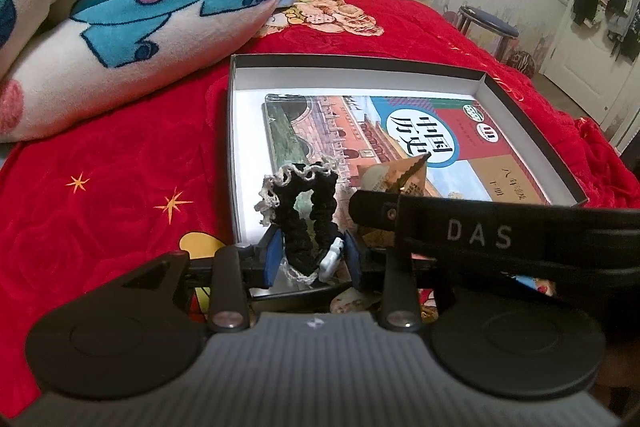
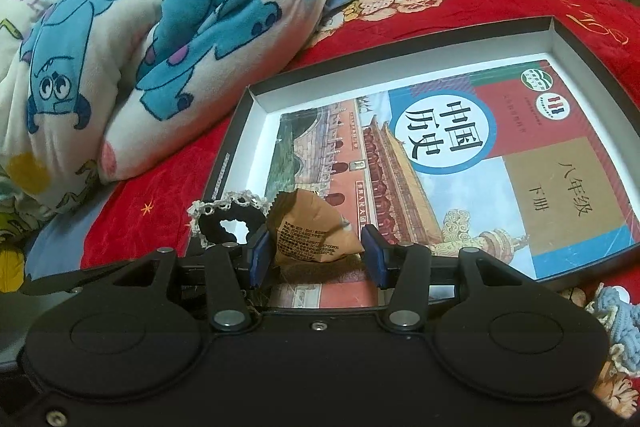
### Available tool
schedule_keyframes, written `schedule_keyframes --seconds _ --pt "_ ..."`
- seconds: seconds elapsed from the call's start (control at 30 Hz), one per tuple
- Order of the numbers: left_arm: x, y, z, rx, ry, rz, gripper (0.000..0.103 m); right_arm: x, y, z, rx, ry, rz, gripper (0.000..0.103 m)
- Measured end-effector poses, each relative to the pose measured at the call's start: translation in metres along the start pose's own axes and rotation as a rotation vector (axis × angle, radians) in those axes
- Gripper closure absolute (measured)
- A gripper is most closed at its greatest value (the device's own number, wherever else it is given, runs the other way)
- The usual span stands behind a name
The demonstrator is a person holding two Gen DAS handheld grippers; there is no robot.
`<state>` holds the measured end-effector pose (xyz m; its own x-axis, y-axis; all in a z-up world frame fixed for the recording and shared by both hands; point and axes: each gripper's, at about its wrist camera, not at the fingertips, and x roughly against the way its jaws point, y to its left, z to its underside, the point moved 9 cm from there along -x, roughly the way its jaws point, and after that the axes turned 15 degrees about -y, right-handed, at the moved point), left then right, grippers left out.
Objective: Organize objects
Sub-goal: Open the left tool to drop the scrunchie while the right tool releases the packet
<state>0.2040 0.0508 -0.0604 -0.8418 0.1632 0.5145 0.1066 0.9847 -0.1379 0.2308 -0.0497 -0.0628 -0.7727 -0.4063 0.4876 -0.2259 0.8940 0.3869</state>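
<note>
**Scrunchie and snack packet being set down in the box lid**

The left gripper (image 1: 310, 259) stood partly open, its pads slack beside the black lace-edged scrunchie (image 1: 304, 211) between them, resting at the near corner of the box lid (image 1: 516, 107). Just to its right, the right gripper (image 2: 316, 259) straddled the brown snack packet (image 2: 312, 231) lying on the history textbook (image 2: 460, 163); only its left pad seemed to touch. Done well, each gripper would have backed straight out, opened wide enough not to snag lace or foil.

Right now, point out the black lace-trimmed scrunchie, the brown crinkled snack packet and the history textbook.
black lace-trimmed scrunchie (image 1: 302, 223): left wrist view, black band.
brown crinkled snack packet (image 2: 308, 235): right wrist view, printed face.
history textbook (image 2: 460, 155): right wrist view, cover middle.
</note>
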Motion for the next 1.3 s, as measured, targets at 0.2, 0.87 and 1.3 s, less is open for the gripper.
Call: schedule_keyframes --seconds 0.2,0.87,1.3 --pt "0.000 -0.001 0.000 0.019 0.000 0.016 0.047 0.002 -0.007 -0.003 -0.017 -0.015 0.005 0.056" --pt "0.005 -0.007 -0.001 0.018 -0.008 0.067 0.030 -0.001 0.000 0.001 0.018 0.007 0.014 0.054" --pt "0.024 -0.010 -0.004 0.004 -0.046 0.084 0.015 0.012 0.011 -0.005 0.021 -0.028 -0.026 0.027"
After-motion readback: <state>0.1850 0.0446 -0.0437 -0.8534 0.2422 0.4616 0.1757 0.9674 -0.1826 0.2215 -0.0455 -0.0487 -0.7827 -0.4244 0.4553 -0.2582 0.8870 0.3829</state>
